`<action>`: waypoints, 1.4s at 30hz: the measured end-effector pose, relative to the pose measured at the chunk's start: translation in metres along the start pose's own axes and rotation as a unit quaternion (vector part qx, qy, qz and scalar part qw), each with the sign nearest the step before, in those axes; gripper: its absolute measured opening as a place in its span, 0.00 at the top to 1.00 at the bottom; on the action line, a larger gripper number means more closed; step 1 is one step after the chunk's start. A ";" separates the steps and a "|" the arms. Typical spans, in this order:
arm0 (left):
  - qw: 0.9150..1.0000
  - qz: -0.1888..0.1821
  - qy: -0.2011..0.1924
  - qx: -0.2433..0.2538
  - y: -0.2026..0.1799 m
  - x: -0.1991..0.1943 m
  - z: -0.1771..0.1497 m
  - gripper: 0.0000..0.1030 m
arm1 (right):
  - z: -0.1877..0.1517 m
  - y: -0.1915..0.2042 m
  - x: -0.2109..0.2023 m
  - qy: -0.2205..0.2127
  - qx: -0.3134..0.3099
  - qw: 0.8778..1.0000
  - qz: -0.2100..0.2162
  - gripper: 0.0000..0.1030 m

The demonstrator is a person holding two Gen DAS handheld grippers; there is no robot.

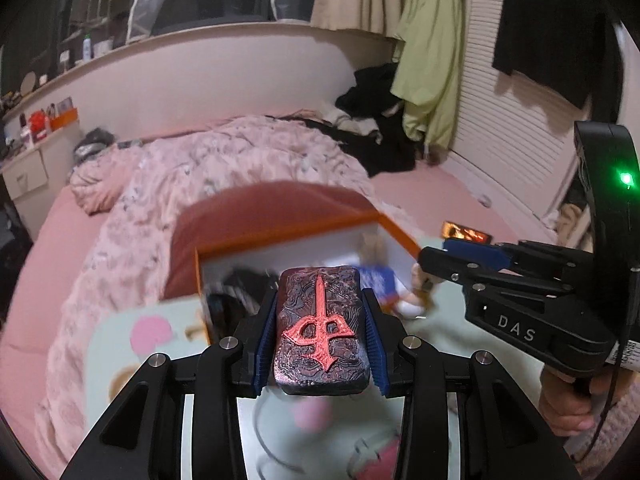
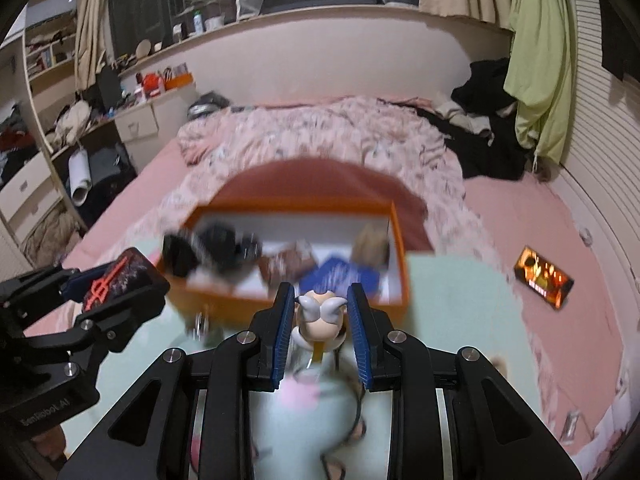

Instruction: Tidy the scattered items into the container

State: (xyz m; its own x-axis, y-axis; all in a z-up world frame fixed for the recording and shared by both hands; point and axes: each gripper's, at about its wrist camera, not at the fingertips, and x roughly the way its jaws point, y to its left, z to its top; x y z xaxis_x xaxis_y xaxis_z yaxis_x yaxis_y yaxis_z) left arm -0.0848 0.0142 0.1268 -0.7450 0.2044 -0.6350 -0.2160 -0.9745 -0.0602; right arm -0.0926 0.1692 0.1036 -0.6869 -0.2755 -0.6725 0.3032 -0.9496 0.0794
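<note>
In the left wrist view, the left gripper [image 1: 320, 332] is clamping a dark embossed block [image 1: 320, 326] with a red sword-like emblem, its blue pads [image 1: 266, 340] pressing against the block's two long sides. Below the block, toward 6 o'clock, a pale green cloth [image 1: 120, 344] with pink shapes is lying blurred.

In the right wrist view, the right gripper [image 2: 320, 330] is gripping a small figurine [image 2: 320, 320] with a pale head and grey horn-like pieces; the blue pads [image 2: 282, 332] are standing close on either side of it, and the jaws are as narrow as they get. The same green cloth [image 2: 460, 320] is spreading underneath.

At 3 o'clock in the left view the right gripper [image 1: 430, 258] is reaching in from the side, with a hand [image 1: 568, 404] gripping its handle at about 4 o'clock. At 9 o'clock in the right view the left gripper [image 2: 120, 280] is showing with the block [image 2: 116, 278] in its jaws.

Just beyond both grippers, at 12 o'clock, an orange box [image 2: 400, 256] with a white inside is sitting open on the bed. Inside it a black bundle [image 2: 216, 250], a brown blurred item [image 2: 288, 264] and a doll in blue [image 2: 344, 274] are already lying.

At 3 o'clock from the box, a phone [image 2: 544, 278] with a lit screen is lying on the pink sheet [image 2: 520, 220]. Behind the box a pink patterned duvet [image 2: 312, 136] is bunching up.
</note>
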 end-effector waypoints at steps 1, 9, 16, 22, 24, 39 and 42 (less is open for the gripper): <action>1.000 0.002 0.002 -0.002 0.002 0.005 0.007 0.63 | 0.008 -0.003 0.005 0.002 0.007 1.000 -0.001 0.72; 0.997 0.013 0.047 -0.059 0.032 0.065 0.027 0.63 | 0.053 -0.018 0.050 0.020 0.053 0.998 -0.017 0.72; 0.993 -0.003 0.092 -0.069 0.033 0.090 0.007 0.55 | 0.054 -0.024 0.090 0.080 0.081 0.993 0.025 0.72; 0.995 0.001 0.063 -0.083 0.042 0.068 0.012 0.43 | 0.050 -0.042 0.076 0.071 0.102 0.992 0.031 0.62; 0.994 -0.002 0.054 -0.091 0.047 0.060 0.011 0.43 | 0.049 -0.049 0.067 0.060 0.108 0.992 0.032 0.62; 0.989 0.043 0.134 -0.044 0.012 0.030 -0.109 0.27 | -0.061 -0.025 0.031 0.096 0.042 0.993 0.045 0.41; 0.987 0.063 0.138 -0.051 0.009 0.031 -0.128 0.26 | -0.082 -0.009 0.030 0.103 0.022 0.994 0.027 0.41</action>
State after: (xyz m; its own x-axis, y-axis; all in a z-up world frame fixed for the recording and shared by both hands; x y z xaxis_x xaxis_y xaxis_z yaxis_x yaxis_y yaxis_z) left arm -0.0290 0.0002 0.0086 -0.5583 0.0608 -0.8274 -0.0571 -0.9978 -0.0347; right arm -0.0621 0.1814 0.0224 -0.5197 -0.2944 -0.8020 0.3038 -0.9411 0.1486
